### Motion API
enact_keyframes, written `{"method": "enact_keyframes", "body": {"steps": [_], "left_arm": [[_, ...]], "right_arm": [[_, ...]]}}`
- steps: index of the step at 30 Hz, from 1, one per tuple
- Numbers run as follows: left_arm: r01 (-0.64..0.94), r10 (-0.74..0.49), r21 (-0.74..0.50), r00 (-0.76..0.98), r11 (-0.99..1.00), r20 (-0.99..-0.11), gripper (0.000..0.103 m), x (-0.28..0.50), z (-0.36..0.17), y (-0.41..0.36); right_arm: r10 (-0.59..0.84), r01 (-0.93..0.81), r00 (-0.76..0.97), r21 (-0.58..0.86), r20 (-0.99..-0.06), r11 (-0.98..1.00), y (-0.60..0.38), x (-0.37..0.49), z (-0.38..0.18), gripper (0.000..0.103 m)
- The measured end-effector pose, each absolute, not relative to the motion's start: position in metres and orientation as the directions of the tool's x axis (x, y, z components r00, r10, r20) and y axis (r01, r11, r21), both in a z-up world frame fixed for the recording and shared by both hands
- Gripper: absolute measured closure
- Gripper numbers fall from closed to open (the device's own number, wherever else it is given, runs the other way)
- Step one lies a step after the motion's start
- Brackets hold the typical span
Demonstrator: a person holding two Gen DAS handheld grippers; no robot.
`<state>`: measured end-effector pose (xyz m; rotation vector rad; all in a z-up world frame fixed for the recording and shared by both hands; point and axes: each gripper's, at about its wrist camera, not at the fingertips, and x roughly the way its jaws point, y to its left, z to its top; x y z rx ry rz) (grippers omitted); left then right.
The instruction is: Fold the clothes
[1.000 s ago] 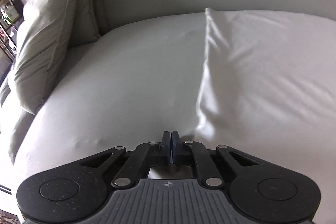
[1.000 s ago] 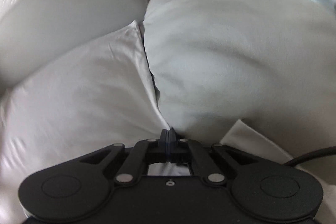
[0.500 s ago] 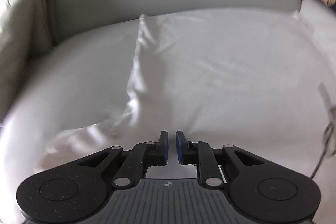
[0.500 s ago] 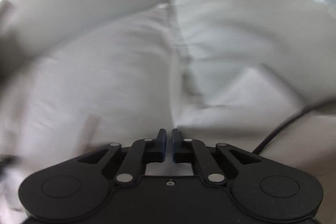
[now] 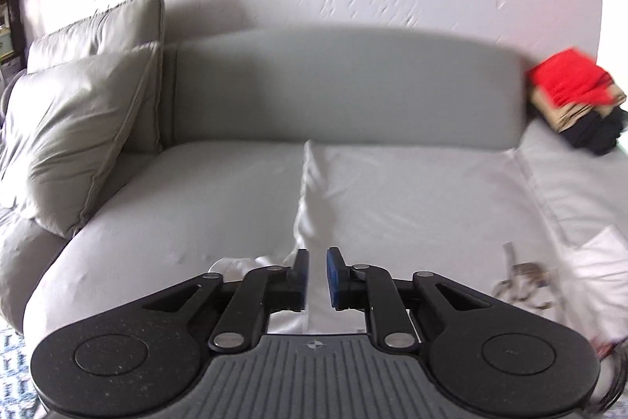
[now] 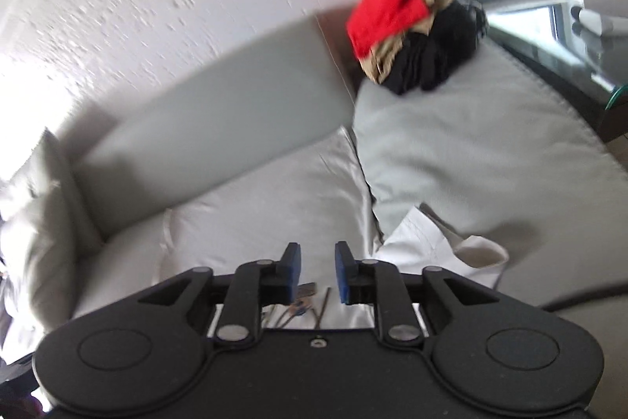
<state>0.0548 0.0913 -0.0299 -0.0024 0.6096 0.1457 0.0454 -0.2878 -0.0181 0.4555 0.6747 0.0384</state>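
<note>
Both views are motion-blurred. One white garment (image 5: 412, 207) lies flat on the sofa (image 5: 345, 93) ahead of the left claw (image 5: 315, 271), its near edge hidden behind it. The right claw (image 6: 317, 271) has just been opening; both are spread, empty. One clothes pile (image 6: 412, 30) sits far right.

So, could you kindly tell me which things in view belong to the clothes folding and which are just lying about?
Belongs to the job:
- white garment spread on the sofa seat
- pile of red, tan and black clothes at the sofa's far end
- left gripper and right gripper, both open and holding nothing

Just lying about:
- grey cushions
- sofa
- cable
</note>
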Motion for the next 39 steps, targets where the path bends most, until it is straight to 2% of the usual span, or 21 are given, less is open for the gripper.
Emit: {"method": "enact_keyframes", "body": {"steps": [3,4,8,14,16,23,27,30,32,34,36,39], "left_arm": [[-0.092,0.085,0.016,0.815,0.996,-0.574,0.088,0.042,-0.028,0.086],[-0.081,0.072,0.01,0.806,0.997,-0.587,0.085,0.039,-0.034,0.082],[-0.039,0.026,-0.006,0.741,0.999,-0.671,0.084,0.041,-0.076,0.061],[-0.073,0.102,0.072,0.636,0.995,-0.765,0.082,0.06,-0.121,0.035],[-0.074,0.103,0.073,0.625,0.995,-0.774,0.077,0.067,-0.125,0.033],[-0.083,0.116,0.083,0.596,0.993,-0.795,0.074,0.074,-0.139,0.037],[-0.019,0.115,0.131,0.613,0.991,-0.782,0.074,0.057,-0.139,0.033],[0.033,0.108,0.164,0.622,0.986,-0.775,0.074,0.041,-0.136,0.031],[0.062,0.094,0.169,0.627,0.984,-0.773,0.08,0.031,-0.132,0.03],[0.084,0.053,0.14,0.646,0.987,-0.762,0.08,0.022,-0.125,0.032],[0.09,0.021,0.111,0.678,0.99,-0.735,0.074,0.02,-0.119,0.034],[0.096,0.014,0.114,0.7,0.989,-0.714,0.072,0.031,-0.114,0.036]], "right_arm": [[0.205,0.089,0.792,0.441,-0.575,0.893,-0.296,0.02,-0.007,0.078],[0.211,0.086,0.787,0.443,-0.579,0.893,-0.295,0.015,-0.009,0.077],[0.232,0.102,0.727,0.436,-0.646,0.894,-0.286,0.014,-0.046,0.076],[0.306,0.069,0.583,0.421,-0.753,0.905,-0.249,0.038,-0.105,0.081],[0.321,0.039,0.543,0.405,-0.776,0.914,-0.233,0.049,-0.117,0.081],[0.246,-0.017,0.552,0.284,-0.797,0.959,-0.209,0.066,-0.133,0.081],[0.228,-0.069,0.518,0.226,-0.824,0.972,-0.207,0.049,-0.137,0.081],[0.247,-0.055,0.49,0.254,-0.836,0.966,-0.211,0.033,-0.133,0.081],[0.268,-0.043,0.468,0.28,-0.842,0.959,-0.216,0.025,-0.128,0.081],[0.305,-0.022,0.482,0.337,-0.821,0.941,-0.225,0.021,-0.12,0.081],[0.344,0.005,0.524,0.407,-0.779,0.913,-0.239,0.018,-0.11,0.08],[0.33,0.093,0.627,0.488,-0.706,0.868,-0.269,0.022,-0.095,0.067]]}}
